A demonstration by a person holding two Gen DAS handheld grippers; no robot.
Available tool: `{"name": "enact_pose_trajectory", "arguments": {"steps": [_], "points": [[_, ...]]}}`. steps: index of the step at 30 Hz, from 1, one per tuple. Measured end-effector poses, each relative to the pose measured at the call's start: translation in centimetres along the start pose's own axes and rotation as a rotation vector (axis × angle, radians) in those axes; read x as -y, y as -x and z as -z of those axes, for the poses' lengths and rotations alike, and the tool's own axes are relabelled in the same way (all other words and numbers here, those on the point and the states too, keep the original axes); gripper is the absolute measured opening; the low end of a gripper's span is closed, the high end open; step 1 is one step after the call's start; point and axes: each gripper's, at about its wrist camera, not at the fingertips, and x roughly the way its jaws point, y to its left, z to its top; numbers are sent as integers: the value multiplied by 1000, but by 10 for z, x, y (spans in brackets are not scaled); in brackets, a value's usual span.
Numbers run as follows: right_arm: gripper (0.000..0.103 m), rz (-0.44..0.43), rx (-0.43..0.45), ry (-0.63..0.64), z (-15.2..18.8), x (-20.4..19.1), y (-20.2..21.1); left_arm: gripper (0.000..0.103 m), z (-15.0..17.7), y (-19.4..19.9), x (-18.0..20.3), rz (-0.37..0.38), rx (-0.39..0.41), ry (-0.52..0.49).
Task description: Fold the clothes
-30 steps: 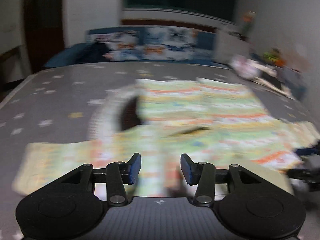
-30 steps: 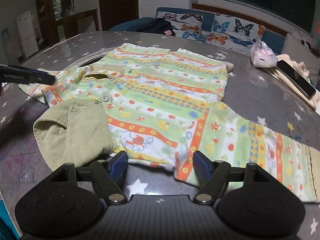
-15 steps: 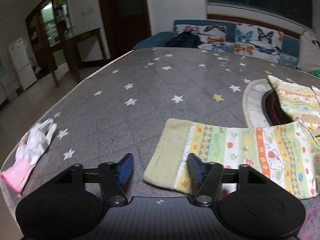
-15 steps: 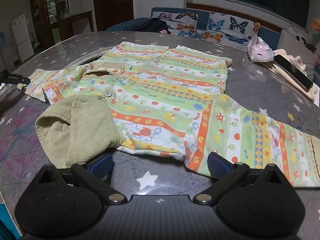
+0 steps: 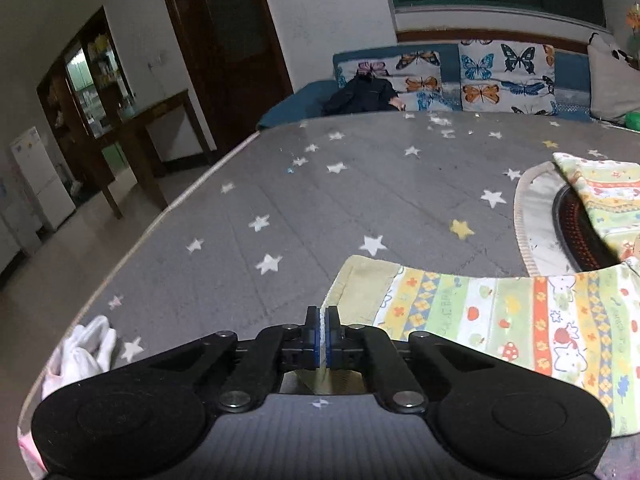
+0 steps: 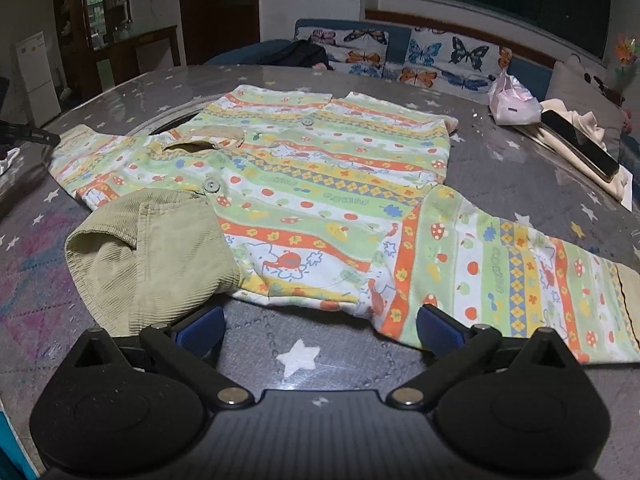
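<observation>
Pinching the sleeve cuff [image 5: 362, 280] with our left tongs [image 5: 321, 322], right tongs [image 6: 320, 326] spread empty, we risk the thin edge slipping free.

On the table [image 6: 520, 184] lie 1 patterned jacket [image 6: 320, 184] with 2 sleeves and 2 visible buttons, 1 white glove [image 5: 86, 350], 1 pink plastic bag [image 6: 510, 106] and 1 phone [image 6: 580, 146], with 2 butterfly cushions [image 6: 452, 58] on 1 sofa [image 6: 524, 70] behind.
</observation>
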Motion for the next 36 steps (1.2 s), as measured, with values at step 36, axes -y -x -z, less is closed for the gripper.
{"name": "enact_pose_trajectory", "arguments": {"steps": [36], "points": [[85,161,78,-389,-3,154,27,43,-33,53,19,100,103,-41]]}}
